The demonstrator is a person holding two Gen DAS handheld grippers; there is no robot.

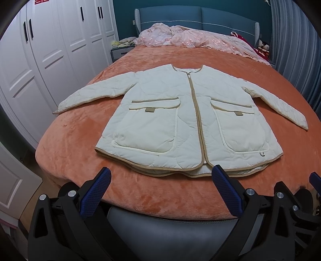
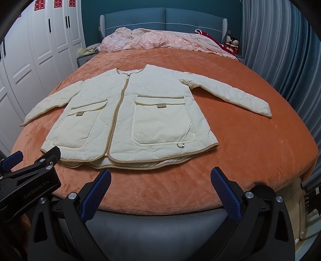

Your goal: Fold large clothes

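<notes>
A cream quilted jacket (image 1: 180, 112) with tan trim lies flat, face up and zipped, on the orange bed cover, both sleeves spread outward; it also shows in the right wrist view (image 2: 128, 118). My left gripper (image 1: 161, 174) is open and empty, held just short of the jacket's hem at the foot of the bed. My right gripper (image 2: 160, 175) is open and empty, also just short of the hem, to the right of the zipper. The left gripper's body shows at the left edge of the right wrist view (image 2: 30, 174).
The orange bed cover (image 1: 80, 140) fills the bed. A pink quilt (image 1: 190, 38) is heaped by the blue headboard (image 1: 196, 18). White wardrobe doors (image 1: 40, 50) stand on the left, grey-blue curtains (image 2: 280, 50) on the right. A grey padded footboard (image 1: 160, 226) lies under the grippers.
</notes>
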